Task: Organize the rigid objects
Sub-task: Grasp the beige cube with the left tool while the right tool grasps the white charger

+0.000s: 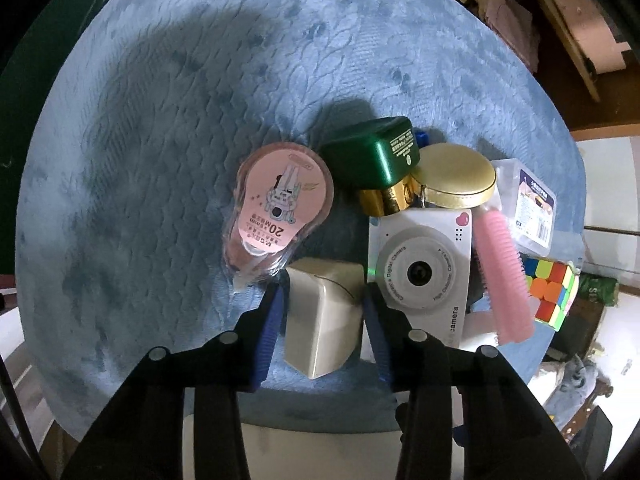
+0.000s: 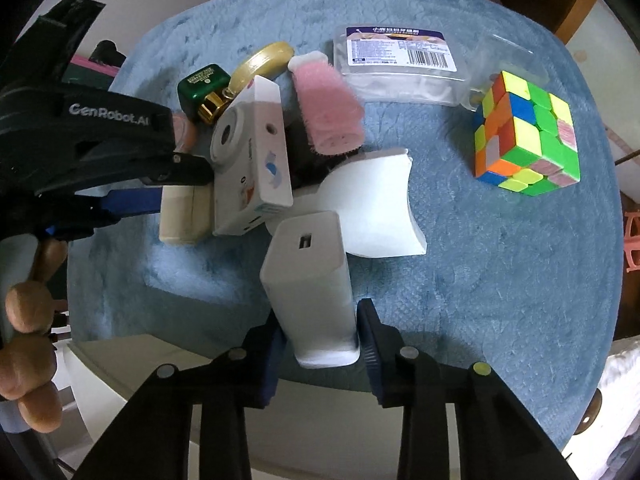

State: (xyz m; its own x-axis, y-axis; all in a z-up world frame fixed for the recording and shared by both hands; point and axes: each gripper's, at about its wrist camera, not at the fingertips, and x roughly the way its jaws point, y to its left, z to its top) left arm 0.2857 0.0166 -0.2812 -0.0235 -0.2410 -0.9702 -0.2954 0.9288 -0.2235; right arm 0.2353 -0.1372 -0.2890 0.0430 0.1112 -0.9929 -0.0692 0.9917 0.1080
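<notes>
On the blue mat (image 1: 160,120), left gripper (image 1: 324,300) clamps beige box (image 1: 320,320); right gripper (image 2: 320,332) clamps white charger (image 2: 312,280).

A plush, pale blue fabric mat (image 1: 168,128) with a quilted, slightly fuzzy nap covers the round table. On it, a dark green box (image 1: 370,152) has a glossy, metallic sheen, with shiny gold foil below. A round gold lid (image 1: 454,178) looks brushed and satiny. The white toy camera (image 1: 420,264) is smooth, glossy plastic. A pink hair roller (image 2: 330,100) is bristly and rough. The multicoloured puzzle cube (image 2: 524,136) is smooth plastic. A clear plastic box (image 2: 400,64) bears a printed paper label.
</notes>
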